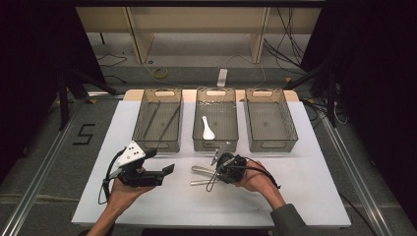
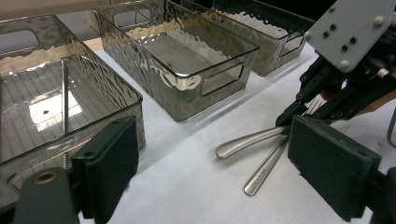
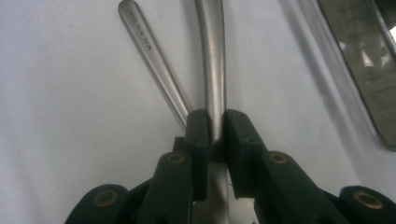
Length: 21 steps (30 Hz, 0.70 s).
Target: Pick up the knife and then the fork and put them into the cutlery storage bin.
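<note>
Two metal utensils lie side by side on the white table, a broad-handled one [image 1: 200, 169] [image 2: 247, 140] [image 3: 212, 70] and a thinner one [image 1: 199, 183] [image 2: 266, 168] [image 3: 149, 51]. My right gripper [image 1: 215, 172] [image 3: 212, 135] is shut on the broad handle, low at the table, with a hand behind it. It also appears in the left gripper view [image 2: 299, 112], where fork tines peek out behind its jaws. My left gripper [image 1: 160, 162] [image 2: 219, 168] is held open to the left of the utensils, with nothing between its pads [image 2: 112, 168].
Three clear bins stand in a row at the back. The left bin [image 1: 157, 145] holds thin dark sticks [image 1: 169, 123], and the middle bin [image 1: 215, 146] holds a white spoon [image 1: 207, 129]. The right bin [image 1: 272, 146] holds nothing. White table surface [image 1: 295, 196] lies bare in front.
</note>
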Each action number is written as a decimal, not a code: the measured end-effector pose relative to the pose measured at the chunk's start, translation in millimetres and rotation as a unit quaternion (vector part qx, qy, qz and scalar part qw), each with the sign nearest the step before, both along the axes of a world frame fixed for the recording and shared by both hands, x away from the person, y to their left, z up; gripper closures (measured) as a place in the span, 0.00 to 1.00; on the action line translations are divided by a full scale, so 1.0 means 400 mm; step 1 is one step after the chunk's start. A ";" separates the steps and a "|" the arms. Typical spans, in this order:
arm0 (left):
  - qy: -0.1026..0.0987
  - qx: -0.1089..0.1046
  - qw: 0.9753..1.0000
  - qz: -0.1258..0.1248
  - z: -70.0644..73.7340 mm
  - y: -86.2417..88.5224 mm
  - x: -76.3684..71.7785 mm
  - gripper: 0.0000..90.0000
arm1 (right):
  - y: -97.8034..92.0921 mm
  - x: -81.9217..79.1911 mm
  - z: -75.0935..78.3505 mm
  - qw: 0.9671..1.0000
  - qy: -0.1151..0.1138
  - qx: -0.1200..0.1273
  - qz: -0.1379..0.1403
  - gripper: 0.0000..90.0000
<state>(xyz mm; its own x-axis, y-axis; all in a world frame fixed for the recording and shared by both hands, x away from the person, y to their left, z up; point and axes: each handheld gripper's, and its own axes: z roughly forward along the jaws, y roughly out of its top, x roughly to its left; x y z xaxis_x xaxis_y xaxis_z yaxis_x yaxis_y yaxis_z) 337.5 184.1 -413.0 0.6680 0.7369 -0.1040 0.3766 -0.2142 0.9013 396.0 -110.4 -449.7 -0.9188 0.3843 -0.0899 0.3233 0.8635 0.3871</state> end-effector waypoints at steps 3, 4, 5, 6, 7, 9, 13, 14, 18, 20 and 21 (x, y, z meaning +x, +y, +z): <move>0.000 -0.001 1.000 0.001 0.000 0.001 0.000 0.18 | -0.007 0.001 0.009 1.000 -0.005 0.006 -0.010 0.89; 0.000 -0.001 1.000 0.001 0.000 0.001 0.000 0.18 | -0.009 0.001 0.012 1.000 -0.006 0.009 -0.016 0.89; 0.000 -0.002 1.000 0.001 0.000 0.002 0.000 0.18 | -0.012 0.002 0.015 1.000 -0.007 0.014 -0.017 0.90; 0.000 -0.006 1.000 0.003 0.000 0.001 0.000 0.18 | -0.015 0.003 0.020 1.000 -0.007 0.016 -0.023 0.89; 0.001 -0.007 1.000 0.002 0.000 0.002 0.000 0.18 | -0.019 0.005 0.024 0.999 -0.010 0.018 -0.025 0.89; 0.001 -0.007 1.000 0.002 0.000 0.004 0.001 0.18 | -0.028 0.007 0.035 0.999 -0.014 0.023 -0.028 0.90; 0.001 -0.010 1.000 0.003 0.001 0.006 0.001 0.18 | -0.045 0.010 0.058 0.998 -0.021 0.042 -0.036 0.89; 0.001 -0.010 1.000 0.003 0.001 0.006 0.001 0.18 | -0.050 0.011 0.065 0.998 -0.023 0.044 -0.038 0.89; 0.000 -0.011 1.000 0.004 0.000 0.004 0.002 0.18 | -0.068 0.015 0.090 0.996 -0.035 0.058 -0.051 0.89; 0.000 -0.010 1.000 0.005 0.000 0.004 0.002 0.18 | -0.076 0.018 0.105 0.995 -0.039 0.067 -0.057 0.89; 0.000 -0.010 1.000 0.006 0.000 0.004 0.002 0.18 | -0.080 0.021 0.114 0.995 -0.041 0.070 -0.061 0.89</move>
<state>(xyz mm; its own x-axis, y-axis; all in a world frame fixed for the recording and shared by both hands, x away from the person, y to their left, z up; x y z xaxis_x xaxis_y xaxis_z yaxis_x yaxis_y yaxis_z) 338.3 185.9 -413.0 0.6596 0.7422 -0.1184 0.3786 -0.1921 0.9054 404.3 -142.3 -404.0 -0.8565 0.5065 -0.0997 0.3850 0.7554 0.5302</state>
